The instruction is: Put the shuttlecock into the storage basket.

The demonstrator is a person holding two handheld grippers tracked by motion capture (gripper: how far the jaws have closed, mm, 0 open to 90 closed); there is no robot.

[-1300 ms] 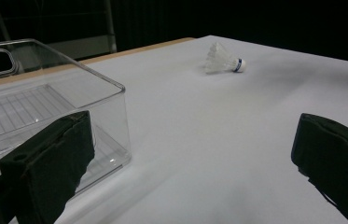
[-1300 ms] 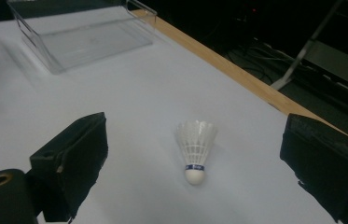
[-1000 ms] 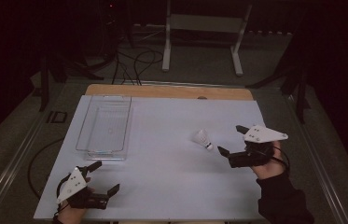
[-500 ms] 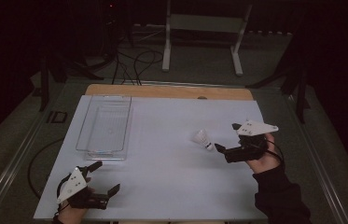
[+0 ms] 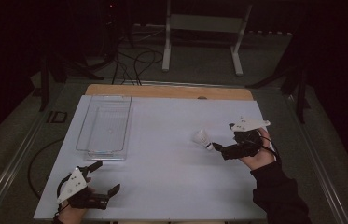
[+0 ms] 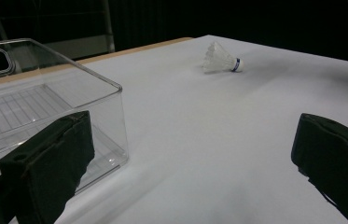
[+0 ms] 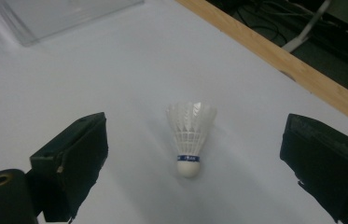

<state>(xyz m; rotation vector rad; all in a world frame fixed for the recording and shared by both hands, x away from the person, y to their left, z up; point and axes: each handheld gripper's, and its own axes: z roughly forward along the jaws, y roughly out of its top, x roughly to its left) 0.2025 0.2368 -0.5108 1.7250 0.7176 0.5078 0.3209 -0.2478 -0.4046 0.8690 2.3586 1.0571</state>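
Observation:
A white shuttlecock (image 5: 202, 138) lies on its side on the white table top (image 5: 171, 186), right of centre. In the right gripper view the shuttlecock (image 7: 189, 137) points its cork toward me, between the two wide-apart jaws. My right gripper (image 5: 223, 136) is open just right of it and does not touch it. Near the front left corner my left gripper (image 5: 106, 176) is open with nothing in it. The left gripper view has the shuttlecock (image 6: 220, 59) far off beyond the open left gripper (image 6: 190, 163).
A clear plastic bin (image 5: 101, 151) stands empty at the left of the table, its corner (image 6: 115, 107) close to my left jaws. A wooden strip (image 5: 171, 92) runs along the table's far edge. Cables and a white stand (image 5: 199, 28) lie on the floor beyond.
My right gripper has moved left and a little forward, closing in on the shuttlecock with its jaws still apart. The left gripper and the shuttlecock have not moved.

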